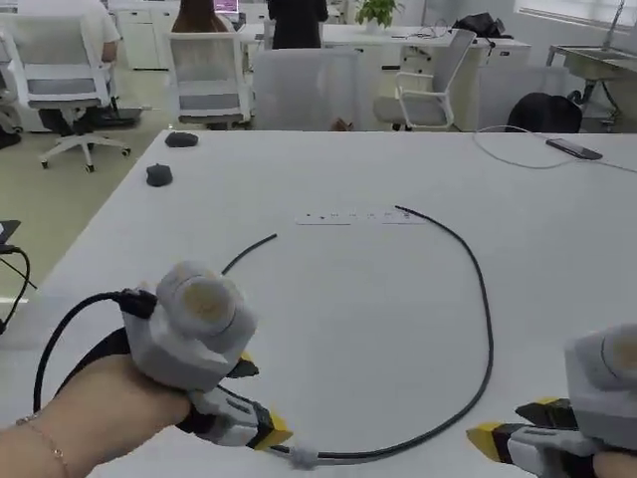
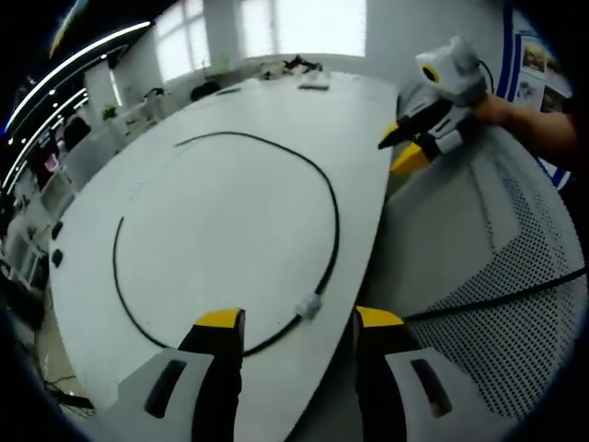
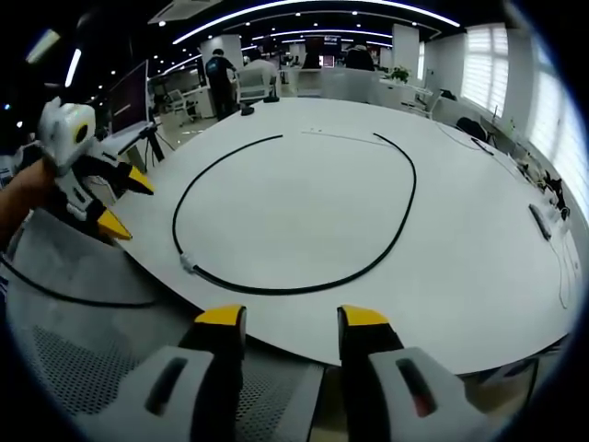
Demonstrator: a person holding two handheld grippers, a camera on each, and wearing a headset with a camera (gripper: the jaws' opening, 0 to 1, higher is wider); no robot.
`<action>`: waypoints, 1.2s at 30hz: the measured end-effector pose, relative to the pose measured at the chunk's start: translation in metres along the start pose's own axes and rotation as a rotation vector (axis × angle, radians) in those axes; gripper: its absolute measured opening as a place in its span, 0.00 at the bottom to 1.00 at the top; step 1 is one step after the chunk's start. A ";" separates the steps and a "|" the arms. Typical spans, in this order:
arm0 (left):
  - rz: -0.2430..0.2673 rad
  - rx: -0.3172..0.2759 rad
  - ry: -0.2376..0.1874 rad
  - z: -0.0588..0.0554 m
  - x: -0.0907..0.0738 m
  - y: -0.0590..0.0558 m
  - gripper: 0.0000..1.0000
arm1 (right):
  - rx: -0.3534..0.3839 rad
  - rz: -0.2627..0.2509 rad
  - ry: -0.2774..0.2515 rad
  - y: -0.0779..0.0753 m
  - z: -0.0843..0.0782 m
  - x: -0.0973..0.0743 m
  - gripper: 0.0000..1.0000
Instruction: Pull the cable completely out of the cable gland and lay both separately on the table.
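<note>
Both spread and empty, we aimed the left tool (image 2: 299,319) at the cable gland (image 2: 308,304), the right tool (image 3: 293,316) poised to pull.

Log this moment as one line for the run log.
cable: looped on table, threaded through cable gland | left gripper: open, close to gland | right gripper: open, empty, near table edge

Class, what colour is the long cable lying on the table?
The cable is black, clearest in the head view.
</note>
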State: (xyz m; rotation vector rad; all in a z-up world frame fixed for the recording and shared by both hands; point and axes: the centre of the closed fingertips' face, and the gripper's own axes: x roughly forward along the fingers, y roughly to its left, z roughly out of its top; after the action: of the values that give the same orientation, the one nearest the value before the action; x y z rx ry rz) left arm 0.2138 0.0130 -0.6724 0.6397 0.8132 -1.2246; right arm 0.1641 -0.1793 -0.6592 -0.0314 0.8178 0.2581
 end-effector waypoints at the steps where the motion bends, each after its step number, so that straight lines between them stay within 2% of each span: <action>1: -0.075 0.019 0.062 -0.008 0.013 -0.010 0.49 | 0.000 0.001 0.000 0.000 0.000 0.000 0.41; 3: -0.113 0.068 0.127 -0.019 0.031 -0.013 0.49 | -0.001 0.001 0.001 0.000 0.000 0.000 0.41; 5: -0.135 0.097 0.165 -0.026 0.043 -0.013 0.45 | -0.001 0.001 0.001 0.000 0.000 0.000 0.41; 7: -0.154 0.106 0.199 -0.032 0.052 -0.012 0.45 | -0.001 0.001 0.002 0.001 -0.001 0.000 0.40; 11: -0.162 0.157 0.235 -0.041 0.071 -0.004 0.47 | -0.003 0.004 0.005 0.001 -0.001 0.000 0.40; 13: -0.154 0.172 0.212 -0.038 0.077 -0.001 0.48 | -0.001 0.002 0.005 0.001 -0.002 -0.001 0.39; 16: -0.182 0.152 0.181 -0.037 0.082 -0.005 0.38 | 0.001 0.000 0.003 0.001 -0.001 -0.001 0.39; 17: -0.170 0.143 0.173 -0.036 0.083 -0.004 0.36 | 0.001 -0.001 0.004 0.001 -0.002 -0.001 0.39; 18: -0.155 0.160 0.158 -0.033 0.084 0.000 0.32 | 0.000 -0.001 0.004 0.001 -0.002 -0.001 0.39; 20: -0.150 0.158 0.162 -0.034 0.084 0.001 0.28 | 0.000 0.000 0.002 0.001 -0.001 -0.001 0.39; 25: -0.124 0.199 0.141 -0.034 0.085 0.006 0.21 | -0.001 0.001 0.005 0.001 -0.001 0.000 0.38; 28: -0.126 0.214 0.156 -0.034 0.085 0.000 0.17 | -0.001 0.000 0.006 0.000 -0.001 0.000 0.38; 30: -0.127 0.245 0.174 -0.035 0.085 -0.004 0.17 | 0.000 0.000 0.006 0.000 -0.001 0.000 0.38; 33: -0.152 0.236 0.180 -0.034 0.082 -0.012 0.16 | -0.001 0.003 0.010 0.001 -0.002 0.000 0.38; 35: -0.166 0.225 0.160 -0.026 0.074 -0.016 0.16 | -0.003 0.007 0.013 0.002 -0.002 0.000 0.38; 36: -0.154 0.215 0.139 -0.019 0.068 -0.015 0.16 | -0.003 0.008 0.012 0.002 -0.002 0.000 0.38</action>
State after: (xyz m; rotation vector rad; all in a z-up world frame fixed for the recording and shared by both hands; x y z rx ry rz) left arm 0.2046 -0.0137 -0.7392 0.8562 0.8656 -1.4324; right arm 0.1620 -0.1776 -0.6606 -0.0326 0.8300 0.2667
